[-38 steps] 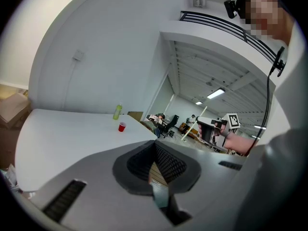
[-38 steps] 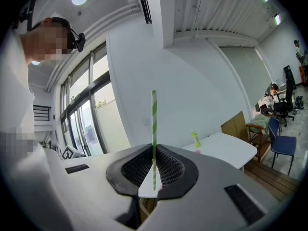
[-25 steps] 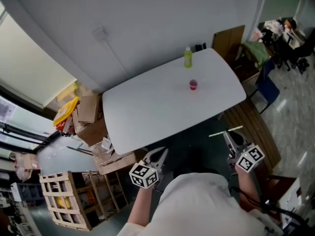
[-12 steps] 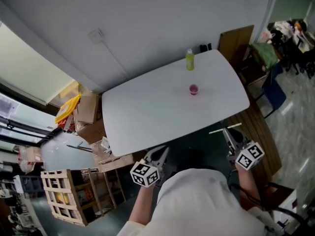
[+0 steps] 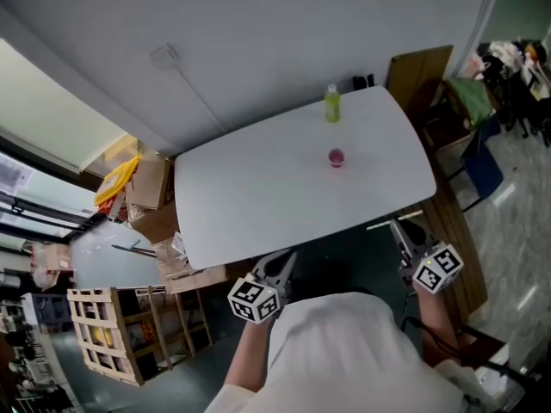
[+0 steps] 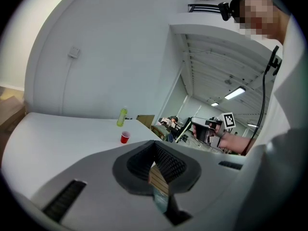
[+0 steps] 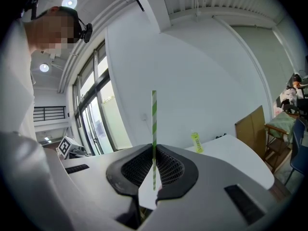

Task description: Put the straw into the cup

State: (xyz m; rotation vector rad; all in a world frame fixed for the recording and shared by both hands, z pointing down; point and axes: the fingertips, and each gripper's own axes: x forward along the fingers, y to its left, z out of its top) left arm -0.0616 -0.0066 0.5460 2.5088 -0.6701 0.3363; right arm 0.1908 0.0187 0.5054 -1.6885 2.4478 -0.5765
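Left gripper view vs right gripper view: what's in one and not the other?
Left gripper view only: the red cup, and the left tongs shut on nothing. Right gripper view only: the striped straw clamped between the right tongs, plus the windows. Both: the green bottle, the white table and the wall behind it.

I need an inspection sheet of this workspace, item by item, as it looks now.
Surface: white table, mostly bare.
Job's things: red cup on the table; green-striped straw held outside the cup.
Clutter: green bottle near the table's far edge.
Grippers: right gripper shut on the straw; left gripper shut, empty.
Cables: thin line down the wall from a small box.
Surroundings: cardboard boxes and wooden crate left of the table.
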